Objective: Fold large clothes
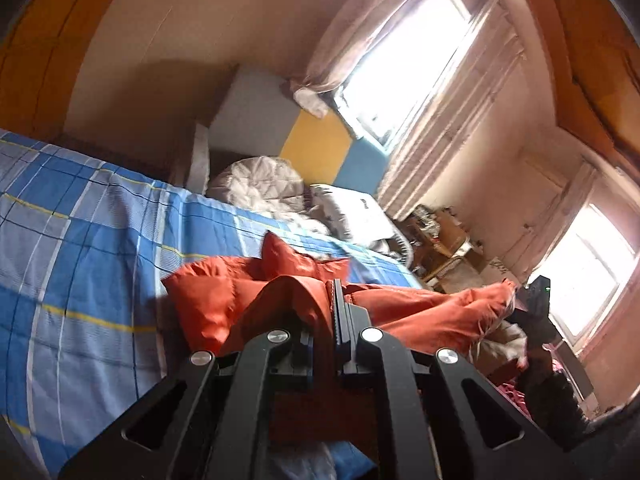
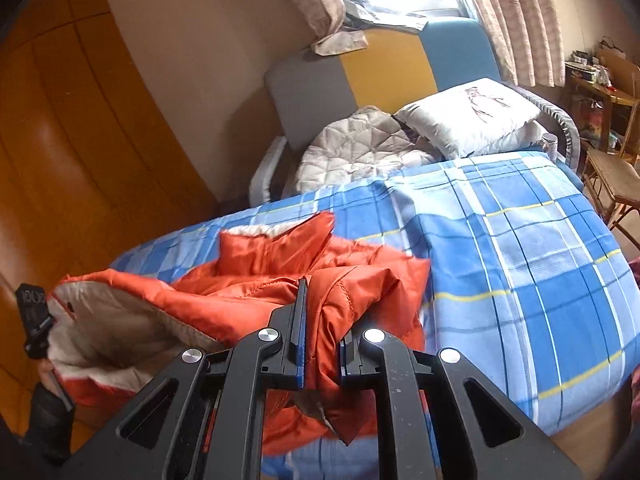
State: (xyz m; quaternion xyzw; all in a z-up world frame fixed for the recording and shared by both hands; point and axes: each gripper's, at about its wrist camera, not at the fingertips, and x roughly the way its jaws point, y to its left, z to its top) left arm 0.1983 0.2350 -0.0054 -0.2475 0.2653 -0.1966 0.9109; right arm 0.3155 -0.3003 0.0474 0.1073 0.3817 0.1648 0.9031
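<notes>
An orange padded jacket (image 1: 224,300) with a pale lining lies bunched on a bed with a blue checked cover (image 1: 80,240). My left gripper (image 1: 330,300) is shut on a fold of the orange fabric. In the right wrist view the jacket (image 2: 280,272) spreads from the bed's near edge, its pale lining (image 2: 120,328) turned out at the left. My right gripper (image 2: 322,320) is shut on a bunched orange fold. The left gripper (image 2: 36,320) shows at the far left, at the jacket's edge. The right gripper (image 1: 536,300) shows at the right of the left wrist view.
A white pillow (image 2: 472,116) and a quilted grey blanket (image 2: 360,148) lie at the bed's head, against a grey, yellow and blue headboard (image 2: 384,68). A wooden wardrobe (image 2: 80,140) stands left. A wicker chair (image 2: 612,176) and cluttered table (image 2: 596,80) stand right of the bed.
</notes>
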